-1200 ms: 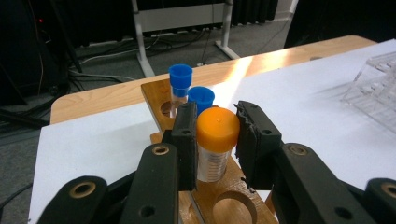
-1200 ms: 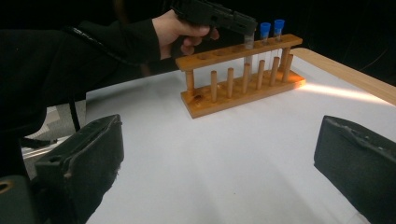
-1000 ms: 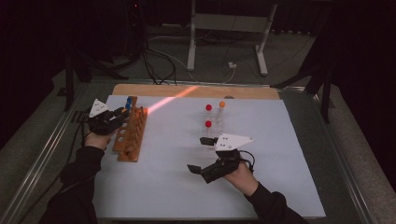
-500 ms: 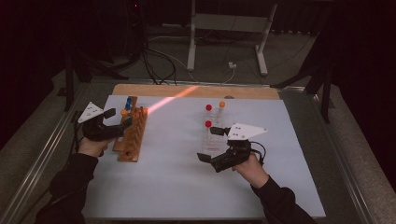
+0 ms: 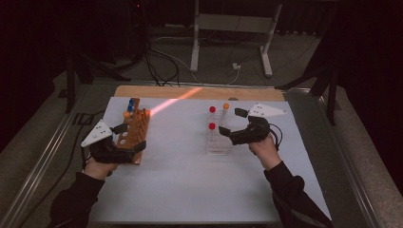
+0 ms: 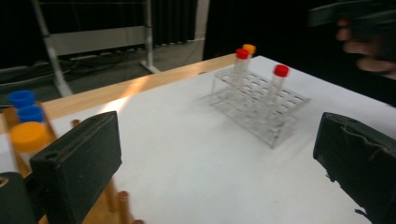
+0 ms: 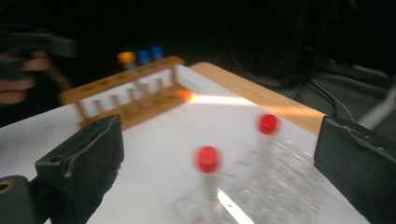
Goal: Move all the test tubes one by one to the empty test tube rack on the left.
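Hovering at the near end of the wooden rack point(image 5: 134, 134), the left gripper point(image 5: 124, 138) has its jaws spread wide with nothing between them; they have just been opening. In the left gripper view the pads frame bare white sheet, with an orange-capped tube point(image 6: 29, 136) and two blue-capped tubes point(image 6: 25, 106) standing in the rack at the left edge.

Over on the other side, the right gripper point(image 5: 236, 127) sits just beside the clear rack point(image 5: 218, 144), at its right, jaws wide apart and empty too. In the right gripper view the clear rack point(image 7: 261, 191) is right below and ahead of the jaws, pretty blurry, with two red-capped tubes point(image 7: 208, 159) standing in it. From above you can also make out an orange-capped one point(image 5: 226, 107) at its far end.

Both racks stand on the white sheet point(image 5: 190, 190) covering the desk, well apart from each other, wooden one left, clear one right of centre. An orange streak of light point(image 5: 176, 100) runs across the far side.
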Demonstrator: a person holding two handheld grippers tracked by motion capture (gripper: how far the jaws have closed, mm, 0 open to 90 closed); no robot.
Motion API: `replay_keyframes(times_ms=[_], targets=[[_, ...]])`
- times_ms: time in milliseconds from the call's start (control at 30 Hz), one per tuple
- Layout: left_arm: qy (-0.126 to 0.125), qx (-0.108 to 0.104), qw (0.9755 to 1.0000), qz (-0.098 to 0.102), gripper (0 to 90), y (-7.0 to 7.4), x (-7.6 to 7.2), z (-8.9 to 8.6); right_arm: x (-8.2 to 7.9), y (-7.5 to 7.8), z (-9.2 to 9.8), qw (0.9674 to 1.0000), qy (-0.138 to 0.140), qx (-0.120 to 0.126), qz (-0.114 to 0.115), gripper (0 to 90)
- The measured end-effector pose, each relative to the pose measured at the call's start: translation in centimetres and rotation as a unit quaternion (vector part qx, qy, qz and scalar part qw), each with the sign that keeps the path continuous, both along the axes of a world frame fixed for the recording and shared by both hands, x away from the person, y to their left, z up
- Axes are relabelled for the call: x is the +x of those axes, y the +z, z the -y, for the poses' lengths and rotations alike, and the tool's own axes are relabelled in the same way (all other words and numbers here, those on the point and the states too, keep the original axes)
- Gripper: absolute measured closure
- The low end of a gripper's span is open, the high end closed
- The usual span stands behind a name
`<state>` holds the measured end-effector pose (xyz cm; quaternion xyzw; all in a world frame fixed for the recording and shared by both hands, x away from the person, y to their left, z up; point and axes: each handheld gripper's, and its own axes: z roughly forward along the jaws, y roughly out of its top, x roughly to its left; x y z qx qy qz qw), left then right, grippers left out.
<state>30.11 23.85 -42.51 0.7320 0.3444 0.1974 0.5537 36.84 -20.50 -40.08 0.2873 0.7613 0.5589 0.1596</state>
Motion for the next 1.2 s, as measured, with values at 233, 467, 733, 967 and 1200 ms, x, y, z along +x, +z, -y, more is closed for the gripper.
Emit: replay_keyframes(times_ms=[233,467,733,967,1200], targets=[[-0.011,-0.001,0.9999,-0.003,2.0,-0.4,-0.1,0.1,3.7,-3.0,1.1,0.9981,-0.057,-0.016,-0.019,1.5],[-0.015,-0.004,0.9999,-0.001,2.0,-0.4,-0.3,0.2,5.7,-5.5,1.1,0.994,-0.097,-0.03,-0.041,12.9],[-0.017,-0.003,0.9998,0.001,2.0,-0.3,-0.4,0.2,7.2,-7.0,0.4,0.9903,-0.118,-0.061,-0.042,38.8],[-0.022,-0.006,0.9997,0.003,2.0,-0.1,-0.5,0.2,8.3,-7.2,0.1,0.9886,-0.127,-0.065,-0.049,55.0],[-0.025,-0.003,0.9997,0.0,2.1,-0.2,-0.5,0.2,9.0,-7.6,-0.3,0.9877,-0.125,-0.077,-0.053,63.7]])
